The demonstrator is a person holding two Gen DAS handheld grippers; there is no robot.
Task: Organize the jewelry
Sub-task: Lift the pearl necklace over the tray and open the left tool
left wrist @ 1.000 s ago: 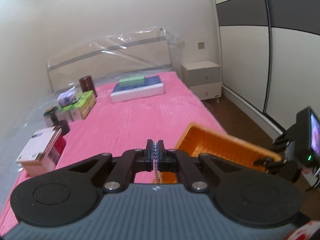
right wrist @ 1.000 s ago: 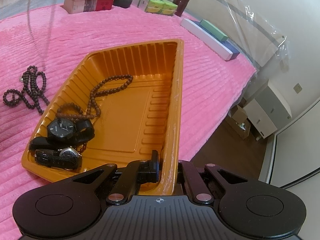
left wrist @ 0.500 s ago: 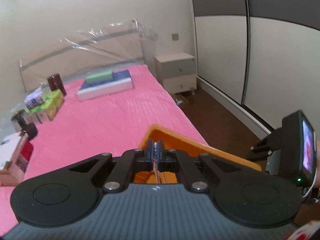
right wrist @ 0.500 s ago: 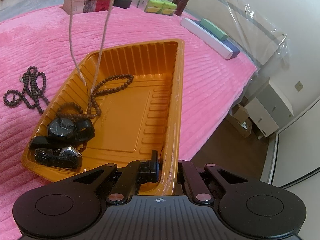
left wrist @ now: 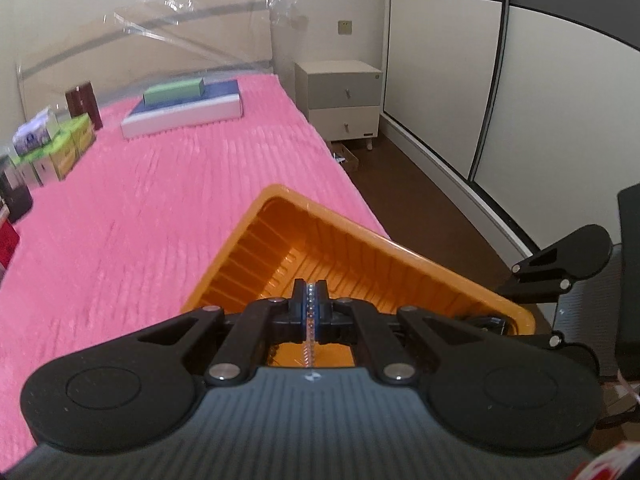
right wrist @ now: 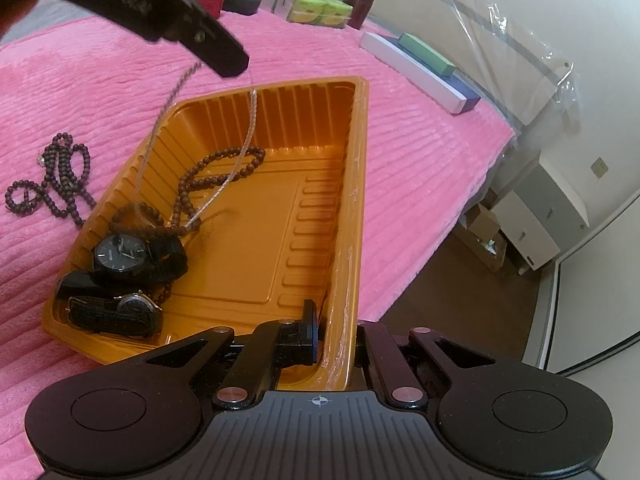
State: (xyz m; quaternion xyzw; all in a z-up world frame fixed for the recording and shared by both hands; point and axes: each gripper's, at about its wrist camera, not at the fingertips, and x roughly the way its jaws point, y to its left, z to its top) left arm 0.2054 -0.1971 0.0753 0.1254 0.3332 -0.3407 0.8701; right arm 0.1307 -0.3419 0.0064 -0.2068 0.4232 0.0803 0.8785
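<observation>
Over the orange tray [right wrist: 352, 184], the left gripper [left wrist: 314, 300] is pinching a thin silver chain [right wrist: 240, 160], whose lower loop drapes onto the tray floor beside a brown bead necklace [right wrist: 208, 176] and two watches [right wrist: 120, 256]. The right gripper [right wrist: 332, 332] is clamped on the tray's near rim, steadying it. The chain is being placed; next the left jaws should lower and let go. A dark bead strand [right wrist: 60, 180] waits on the pink bedspread [right wrist: 120, 80].

Tray [right wrist: 352, 184] right half bare; watches [right wrist: 120, 258] and beads [right wrist: 208, 178] crowd its left
</observation>
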